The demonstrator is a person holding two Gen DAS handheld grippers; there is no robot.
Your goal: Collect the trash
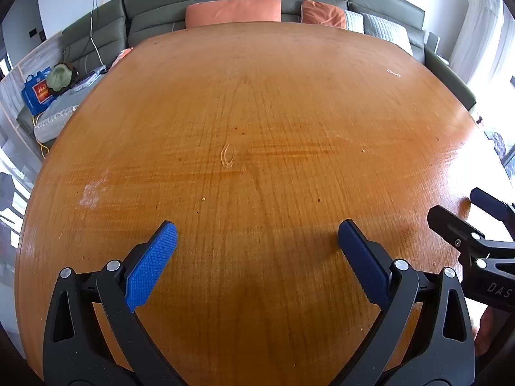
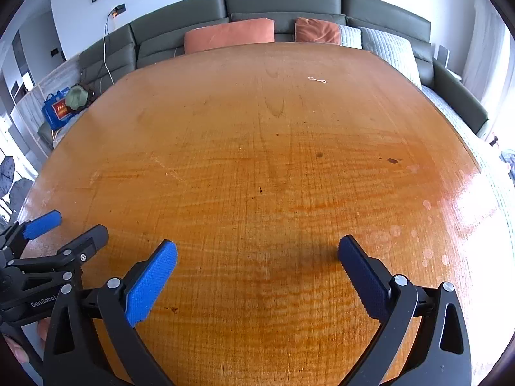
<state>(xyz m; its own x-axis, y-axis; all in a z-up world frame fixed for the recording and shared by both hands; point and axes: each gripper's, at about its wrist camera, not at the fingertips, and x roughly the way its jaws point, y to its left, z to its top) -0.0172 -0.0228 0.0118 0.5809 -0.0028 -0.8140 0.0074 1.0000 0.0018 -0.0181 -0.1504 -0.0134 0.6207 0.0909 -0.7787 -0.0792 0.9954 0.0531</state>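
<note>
Wooden table (image 1: 257, 112) fills both views, grain running away toward a grey-green sofa (image 2: 283, 0) behind its far edge. Left gripper (image 1: 257, 234) hangs over the near part of the table, jaws wide apart, blue pads (image 1: 151, 263) clear of each other with only bare wood between them. Right gripper (image 2: 257, 251) likewise over the near part of the table, jaws spread wide, nothing between the pads. The two grippers sit side by side, close but apart; each shows at the edge of the other's view. Trash on the table: a small pale loop of string or band (image 2: 317, 79) lying flat toward the far right of the tabletop, well apart from both grippers; whether string or rubber band, cannot tell. A second faint pale loop (image 1: 228, 154) shows near the table's middle in the left view, ahead of the left gripper; could be a thin band or a mark in the wood, cannot tell. Scattered crumbs and dark specks across the table surface. Beyond the table's far edge, two orange cushions (image 1: 233, 11) and pale quilted pillows (image 2: 383, 45) on the sofa. Off the table's far left corner, a blue bag (image 1: 37, 91) with a green hat (image 1: 59, 77) beside it.
</note>
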